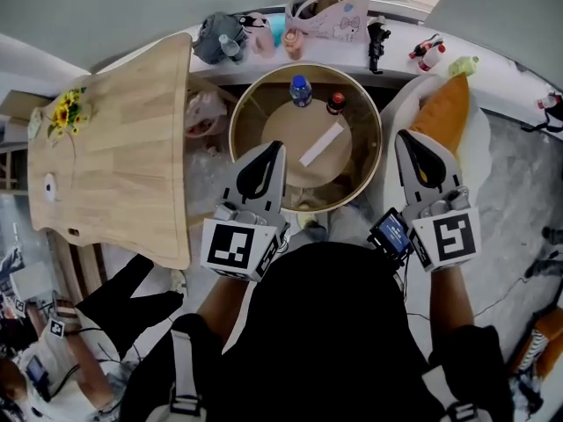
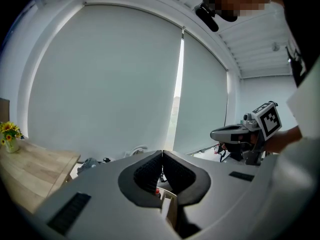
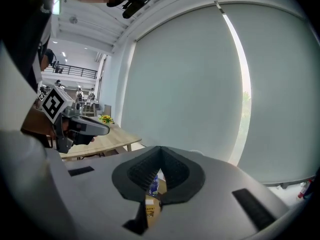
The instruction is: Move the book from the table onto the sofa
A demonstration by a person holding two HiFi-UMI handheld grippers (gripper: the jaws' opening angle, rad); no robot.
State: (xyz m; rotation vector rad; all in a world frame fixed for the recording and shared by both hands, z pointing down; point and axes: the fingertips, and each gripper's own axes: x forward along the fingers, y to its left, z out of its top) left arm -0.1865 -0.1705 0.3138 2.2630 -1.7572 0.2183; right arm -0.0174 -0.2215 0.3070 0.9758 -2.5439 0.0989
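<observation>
In the head view a flat white oblong, apparently the book point(image 1: 322, 143), lies on the round wooden table point(image 1: 365, 112). A blue-capped bottle point(image 1: 301, 90) and a dark red-capped bottle point(image 1: 336, 103) stand behind it. My left gripper point(image 1: 275, 148) hangs over the table's near left part, shut and empty, just left of the book. My right gripper point(image 1: 407, 136) is shut and empty over the table's right rim. In the left gripper view the pads point(image 2: 150, 171) meet at the tips, and the right gripper point(image 2: 235, 133) shows beside them. The right gripper view shows its pads point(image 3: 172, 171) closed.
A long light-wood table point(image 1: 114, 148) with yellow flowers point(image 1: 66, 108) stands at the left. A white seat point(image 1: 479, 139) with an orange carrot-shaped cushion point(image 1: 444, 108) is right of the round table. Bags and toys line the window ledge point(image 1: 396, 11). Another person point(image 1: 44, 359) is at the lower left.
</observation>
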